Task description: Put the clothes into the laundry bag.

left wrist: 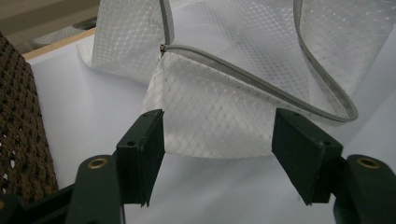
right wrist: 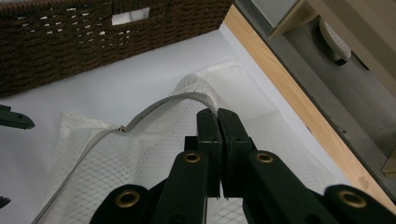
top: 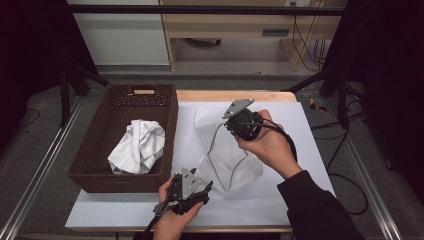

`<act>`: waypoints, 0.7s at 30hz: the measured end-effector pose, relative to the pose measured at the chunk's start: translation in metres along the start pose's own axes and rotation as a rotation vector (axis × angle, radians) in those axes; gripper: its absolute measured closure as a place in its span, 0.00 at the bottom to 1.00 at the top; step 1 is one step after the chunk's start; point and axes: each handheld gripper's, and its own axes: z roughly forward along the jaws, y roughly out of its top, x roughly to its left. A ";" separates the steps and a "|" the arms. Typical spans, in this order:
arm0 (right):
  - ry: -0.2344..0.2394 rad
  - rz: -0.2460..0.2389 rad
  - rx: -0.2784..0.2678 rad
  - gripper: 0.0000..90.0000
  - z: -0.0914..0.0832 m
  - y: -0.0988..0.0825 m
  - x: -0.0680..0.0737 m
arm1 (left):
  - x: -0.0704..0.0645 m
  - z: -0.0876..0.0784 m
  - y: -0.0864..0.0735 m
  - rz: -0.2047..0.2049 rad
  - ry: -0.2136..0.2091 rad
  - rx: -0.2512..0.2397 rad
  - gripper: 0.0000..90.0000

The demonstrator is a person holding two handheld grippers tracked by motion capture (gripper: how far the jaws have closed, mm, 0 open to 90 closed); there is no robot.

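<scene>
A white mesh laundry bag with a grey zipper lies on the white-covered counter, centre-right in the high view, just beside a brown wicker basket at the left. A crumpled white cloth sits inside the basket.

The right claw — held in the person's right hand above the middle of the frame — has its jaws together, pinching the bag's zippered rim and lifting that edge off the counter. In the right gripper view the grey zipper edge runs up into the closed jaws at the centre of the frame.

The left claw, in the left hand at the bottom centre, points at the bag's near corner. In the left gripper view its jaws stand apart on either side of that white mesh corner; whether the pads touch the fabric cannot be told.
</scene>
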 end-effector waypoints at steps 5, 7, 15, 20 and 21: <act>0.005 0.003 -0.001 0.99 0.000 0.000 0.000 | 0.001 0.000 0.000 0.001 0.000 0.001 0.38; 0.008 0.001 -0.004 0.99 0.000 0.000 0.000 | 0.001 0.000 0.000 0.001 -0.001 0.001 0.38; 0.012 0.001 -0.005 0.99 -0.001 -0.002 -0.002 | 0.001 -0.001 0.001 0.002 -0.006 0.002 0.39; 0.016 0.009 -0.008 0.99 -0.003 -0.004 -0.004 | 0.001 -0.002 0.001 0.001 -0.013 0.002 0.40; 0.016 0.007 -0.013 0.99 -0.003 -0.004 -0.005 | 0.001 -0.002 0.002 0.000 -0.014 0.002 0.40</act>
